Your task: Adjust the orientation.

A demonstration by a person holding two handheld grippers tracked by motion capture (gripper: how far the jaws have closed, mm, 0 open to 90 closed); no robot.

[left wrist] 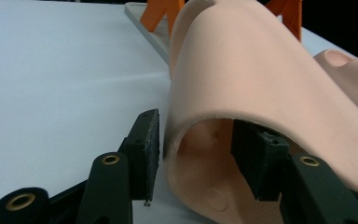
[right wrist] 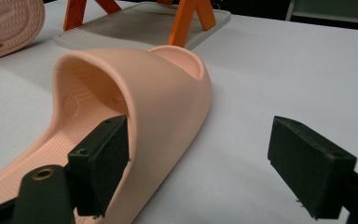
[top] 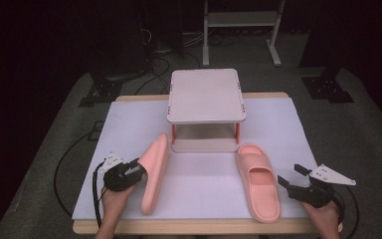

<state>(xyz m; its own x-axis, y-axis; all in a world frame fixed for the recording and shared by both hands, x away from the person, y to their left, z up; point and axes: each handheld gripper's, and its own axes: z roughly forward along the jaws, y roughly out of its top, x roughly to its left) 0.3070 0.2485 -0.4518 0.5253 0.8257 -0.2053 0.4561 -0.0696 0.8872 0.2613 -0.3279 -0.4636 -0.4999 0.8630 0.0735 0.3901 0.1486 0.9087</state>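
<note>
Two pink slide slippers lie on the white table. The left slipper [top: 154, 174] [left wrist: 261, 74] is tipped up on its side edge. My left gripper [top: 140, 168] [left wrist: 200, 158] grips its strap, one jaw outside and the other inside the arch. The right slipper [top: 257, 181] [right wrist: 135, 93] lies flat, sole down, toe pointing away. My right gripper [top: 289, 175] [right wrist: 205, 168] is open at that slipper's right side near the heel. Its left jaw sits just at the strap's opening and its right jaw hangs over bare table.
A small grey two-level rack [top: 206, 94] with orange legs [right wrist: 186, 21] stands at the table's middle back, just beyond both slippers' toes. Its lower tray [top: 204, 145] rests on the white table [top: 129, 124]. Cables trail on the floor at the left.
</note>
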